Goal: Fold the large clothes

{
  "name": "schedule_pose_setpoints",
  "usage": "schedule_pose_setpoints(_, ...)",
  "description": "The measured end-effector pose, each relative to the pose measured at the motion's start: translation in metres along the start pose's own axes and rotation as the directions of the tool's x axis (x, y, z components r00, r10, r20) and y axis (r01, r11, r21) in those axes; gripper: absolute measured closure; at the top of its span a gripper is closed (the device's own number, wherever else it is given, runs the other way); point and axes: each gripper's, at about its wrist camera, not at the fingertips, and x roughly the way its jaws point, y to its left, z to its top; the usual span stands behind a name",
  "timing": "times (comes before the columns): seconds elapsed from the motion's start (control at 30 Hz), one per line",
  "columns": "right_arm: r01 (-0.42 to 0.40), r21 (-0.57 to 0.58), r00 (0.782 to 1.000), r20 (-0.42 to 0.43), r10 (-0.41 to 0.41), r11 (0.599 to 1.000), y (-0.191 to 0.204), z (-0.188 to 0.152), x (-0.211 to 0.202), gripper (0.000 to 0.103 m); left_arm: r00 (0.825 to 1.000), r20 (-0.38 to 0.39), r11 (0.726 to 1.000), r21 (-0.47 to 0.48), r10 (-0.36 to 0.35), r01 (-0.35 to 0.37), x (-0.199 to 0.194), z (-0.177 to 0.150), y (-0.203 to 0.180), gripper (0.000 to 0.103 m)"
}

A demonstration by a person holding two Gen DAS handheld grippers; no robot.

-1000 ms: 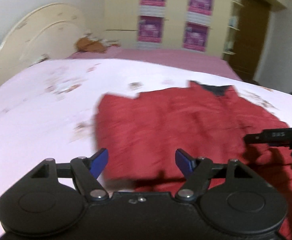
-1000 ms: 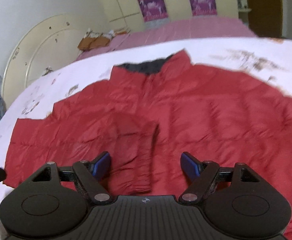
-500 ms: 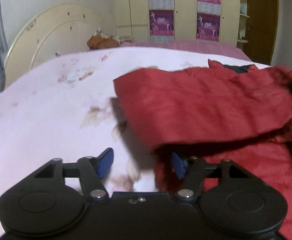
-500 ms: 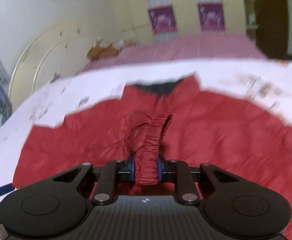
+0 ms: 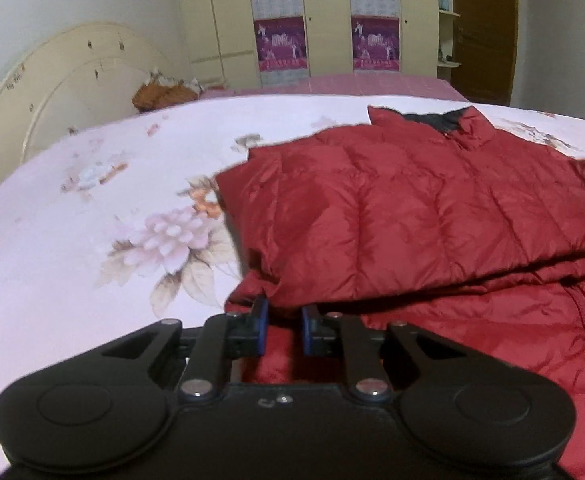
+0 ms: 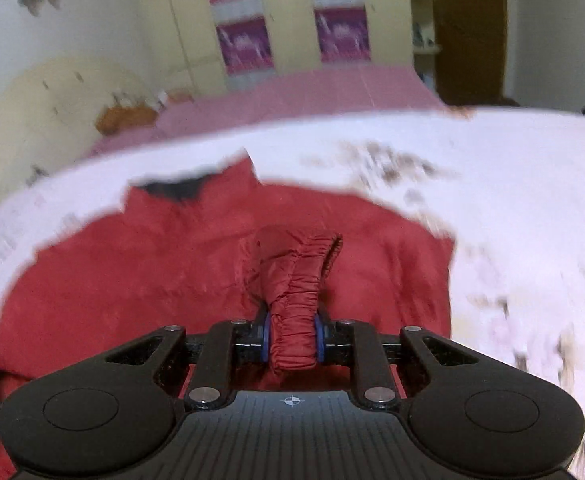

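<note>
The red jacket [image 5: 432,216] is lying across the bed [image 5: 92,208] ahead of my jaws, collar pointing away. My right gripper [image 6: 292,336] is clamping the elastic cuff [image 6: 296,312], now lifted from where it lay flat; my left gripper [image 5: 282,332] has just been closing on the jacket's near edge, previously untouched.

A cream wardrobe [image 5: 324,20] with purple posters [image 5: 278,46] stands at twelve o'clock behind the bed [image 5: 92,208]; brown door [image 5: 484,28] at two.
</note>
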Motion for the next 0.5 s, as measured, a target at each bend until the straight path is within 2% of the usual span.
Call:
schedule_pose_setpoints(0.07, 0.012, 0.01, 1.0, -0.023, -0.012, 1.0, -0.003, -0.008, 0.007, 0.083, 0.999, -0.02, 0.999, -0.04, -0.025, 0.025, 0.0, 0.002, 0.005, 0.088)
schedule_pose_setpoints(0.23, 0.075, -0.037, 0.997, -0.001, -0.075, 0.996, 0.001, -0.01, 0.001, 0.083, 0.995, -0.066, 0.992, -0.107, -0.079, 0.071, -0.007, 0.012, 0.014, 0.085)
schedule_pose_setpoints(0.27, 0.078, -0.038, 0.997, -0.005, -0.079, 0.996, 0.0, -0.01, 0.0, 0.082, 0.994, -0.078, 0.99, -0.121, -0.079, 0.069, -0.01, 0.015, 0.016, 0.082)
schedule_pose_setpoints(0.33, 0.092, -0.027, 0.996, 0.005, -0.092, 0.995, -0.002, -0.008, -0.004, 0.066, 0.993, -0.093, 0.988, -0.144, -0.074, 0.061, -0.017, 0.02, 0.02, 0.075)
schedule_pose_setpoints(0.4, 0.102, -0.026, 0.994, 0.037, -0.101, 0.994, -0.005, -0.005, -0.014, 0.06, 0.993, -0.093, 0.986, -0.158, -0.071, 0.056, -0.027, 0.025, 0.023, 0.07)
schedule_pose_setpoints(0.47, 0.103, -0.022, 0.993, 0.067, -0.101, 0.994, -0.008, 0.001, -0.022, 0.059, 0.995, -0.077, 0.987, -0.155, -0.061, 0.049, -0.035, 0.03, 0.025, 0.055)
schedule_pose_setpoints(0.5, 0.103, -0.027, 0.991, 0.084, -0.1, 0.994, -0.008, 0.003, -0.026, 0.059, 0.996, -0.067, 0.987, -0.152, -0.054, 0.043, -0.037, 0.033, 0.025, 0.052)
